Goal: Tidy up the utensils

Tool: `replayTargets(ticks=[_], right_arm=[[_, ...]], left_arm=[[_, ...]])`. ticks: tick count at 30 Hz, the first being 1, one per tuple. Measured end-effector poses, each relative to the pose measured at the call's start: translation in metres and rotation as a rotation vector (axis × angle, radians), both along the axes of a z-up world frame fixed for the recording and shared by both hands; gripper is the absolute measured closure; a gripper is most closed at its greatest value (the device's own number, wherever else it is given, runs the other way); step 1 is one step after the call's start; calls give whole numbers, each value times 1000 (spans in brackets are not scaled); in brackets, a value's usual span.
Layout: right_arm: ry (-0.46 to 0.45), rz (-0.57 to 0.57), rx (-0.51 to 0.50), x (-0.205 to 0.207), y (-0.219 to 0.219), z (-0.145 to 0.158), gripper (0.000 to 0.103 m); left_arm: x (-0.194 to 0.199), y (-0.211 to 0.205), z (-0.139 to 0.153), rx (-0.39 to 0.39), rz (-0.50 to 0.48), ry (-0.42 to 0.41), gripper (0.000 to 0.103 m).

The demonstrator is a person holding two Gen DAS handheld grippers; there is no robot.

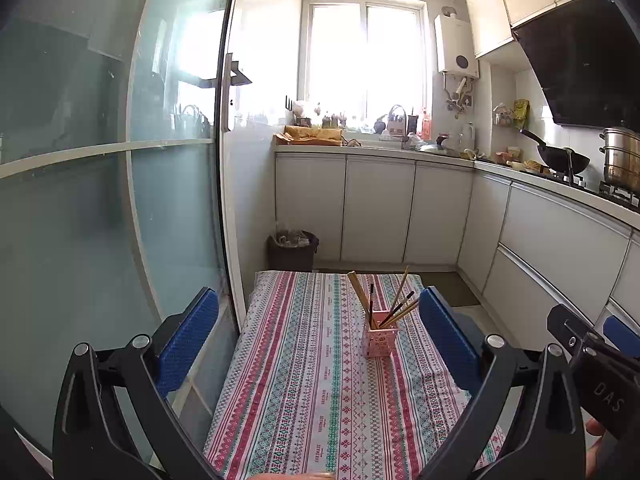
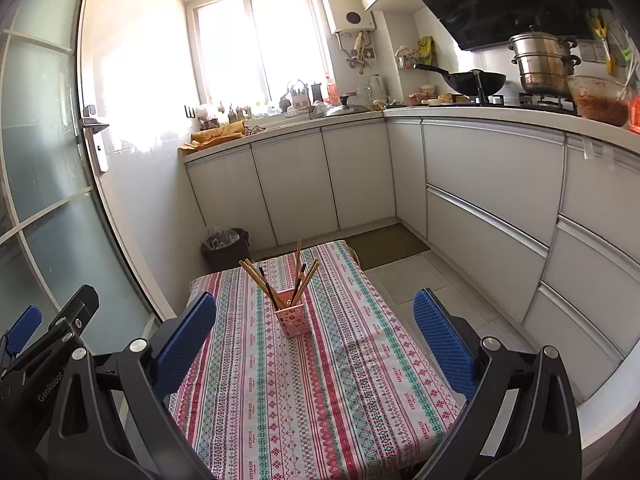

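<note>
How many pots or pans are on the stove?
2. A black wok sits on the nearer-to-window burner, and a stacked steel steamer pot stands on the burner beside it. Others may be hidden beyond the frame edge.

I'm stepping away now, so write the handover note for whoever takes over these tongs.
Left tongs: open, empty, held above the near end of the table.
Right tongs: open, empty, likewise.
The pink holder stands upright mid-table on the striped cloth, with the chopsticks standing in it, fanned out.
Done: every chopstick in view is in the holder; none lie on the cloth.
Left: nothing loose visible; check the near edge, hidden from both cameras.
</note>
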State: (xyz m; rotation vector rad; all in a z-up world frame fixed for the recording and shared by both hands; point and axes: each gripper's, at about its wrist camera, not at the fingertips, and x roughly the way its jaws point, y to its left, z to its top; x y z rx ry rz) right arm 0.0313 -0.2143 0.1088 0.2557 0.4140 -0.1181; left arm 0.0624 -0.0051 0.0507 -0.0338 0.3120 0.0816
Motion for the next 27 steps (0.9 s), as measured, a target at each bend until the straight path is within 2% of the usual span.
replayTargets(ticks=[10,14,18,20,22,27], right_arm=[[0,-2,0,-3,1,0,7],[-3,-5,0,-4,0,1,7],[-1,-7,2,-3,0,1,7],[1,-5,1,-3,0,1,7],[-2,-6,1,-4,1,1,7],[-3,-5,3,-4,0,1,7]], left_arm=[[1,-2,-1,9,-4,-7,7],[1,0,-4,-13,-13,-6,23],[0,1,-3,-28,-28,-12,23],[1,0,-3,-28,-41,-4,20],[1,-2,-3,-23,-39,6,9],[0,1,-1,-24,-6,0,7]])
